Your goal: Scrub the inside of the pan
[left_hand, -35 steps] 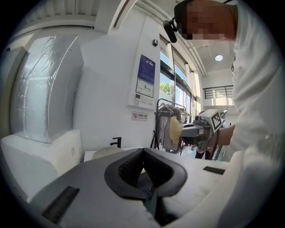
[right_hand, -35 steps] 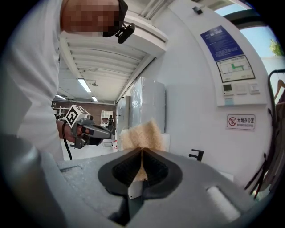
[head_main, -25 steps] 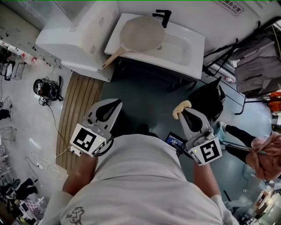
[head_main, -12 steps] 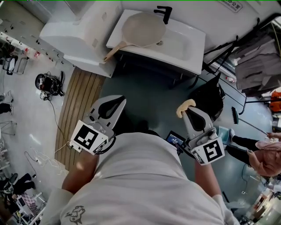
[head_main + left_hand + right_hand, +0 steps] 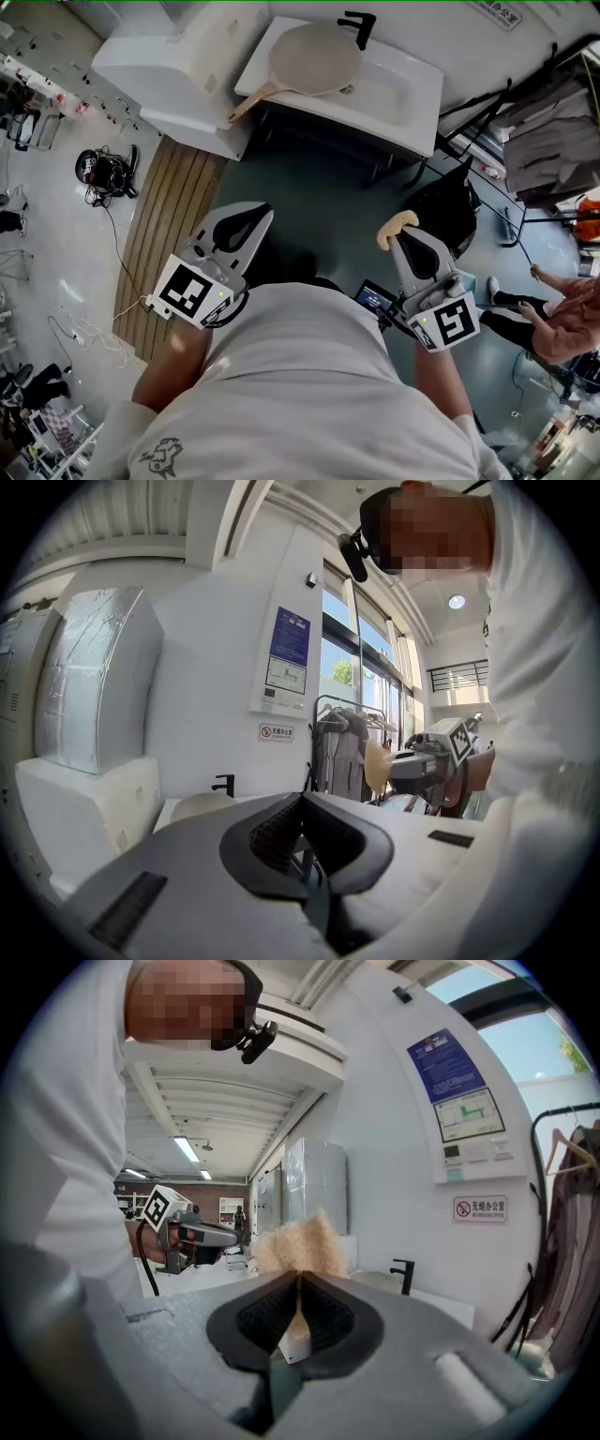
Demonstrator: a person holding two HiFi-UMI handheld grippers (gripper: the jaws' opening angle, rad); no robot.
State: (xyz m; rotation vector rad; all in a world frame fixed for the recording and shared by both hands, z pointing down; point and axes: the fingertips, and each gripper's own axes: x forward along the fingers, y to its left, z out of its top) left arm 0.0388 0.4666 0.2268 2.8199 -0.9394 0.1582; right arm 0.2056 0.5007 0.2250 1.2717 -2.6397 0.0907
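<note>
A beige pan with a wooden handle lies in the white sink at the top of the head view, below a black tap. My left gripper hangs well short of the sink, shut, nothing between its jaws. My right gripper is shut on a tan sponge, which sticks out past the fingertips. The same sponge rises above the closed jaws in the right gripper view. In the left gripper view the pan shows far off beside the tap.
A white foam block sits left of the sink. Wooden slats lie on the floor at left, with cables and a black device. A rack of clothes stands at right; another person's hand is at the right edge.
Both grippers and the person have drifted slightly toward the sink; the sink and pan sit a little further right in the head view. The person at right has shifted.
</note>
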